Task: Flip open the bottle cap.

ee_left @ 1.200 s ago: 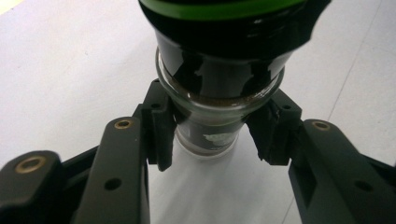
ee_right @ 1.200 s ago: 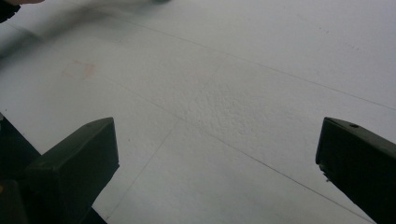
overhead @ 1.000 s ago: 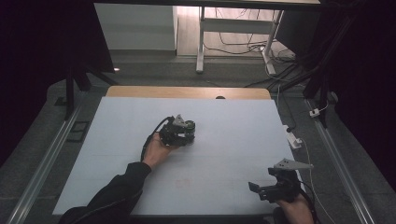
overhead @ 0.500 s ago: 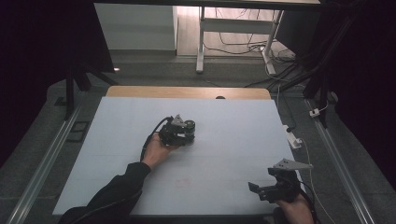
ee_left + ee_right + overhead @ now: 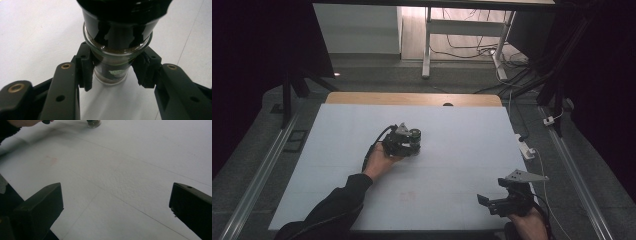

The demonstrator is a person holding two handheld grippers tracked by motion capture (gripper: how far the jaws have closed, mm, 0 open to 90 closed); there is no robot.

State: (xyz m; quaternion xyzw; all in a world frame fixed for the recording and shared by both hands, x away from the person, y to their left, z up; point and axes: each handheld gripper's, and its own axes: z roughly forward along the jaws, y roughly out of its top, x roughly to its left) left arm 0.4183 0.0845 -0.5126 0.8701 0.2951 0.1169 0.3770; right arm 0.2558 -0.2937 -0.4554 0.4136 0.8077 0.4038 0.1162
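Nothing is shifting since the earlier frames: both hands are keeping their places. On the white table (image 5: 452, 150), the left gripper (image 5: 409, 142) is sitting near the centre, slightly toward 10 o'clock, its pads (image 5: 86, 67) clenching a small glass jar (image 5: 112, 72) by the neck below its black lid; dark contents seem to be inside, though the close view is murky. Down at 5 o'clock, the right gripper (image 5: 497, 202) is resting with its jaws spread wide, gripping nothing.

Clear glass jar (image 5: 113, 67) with dark brown contents, black hand-held gripper (image 5: 113, 72), pale white table (image 5: 462, 145)
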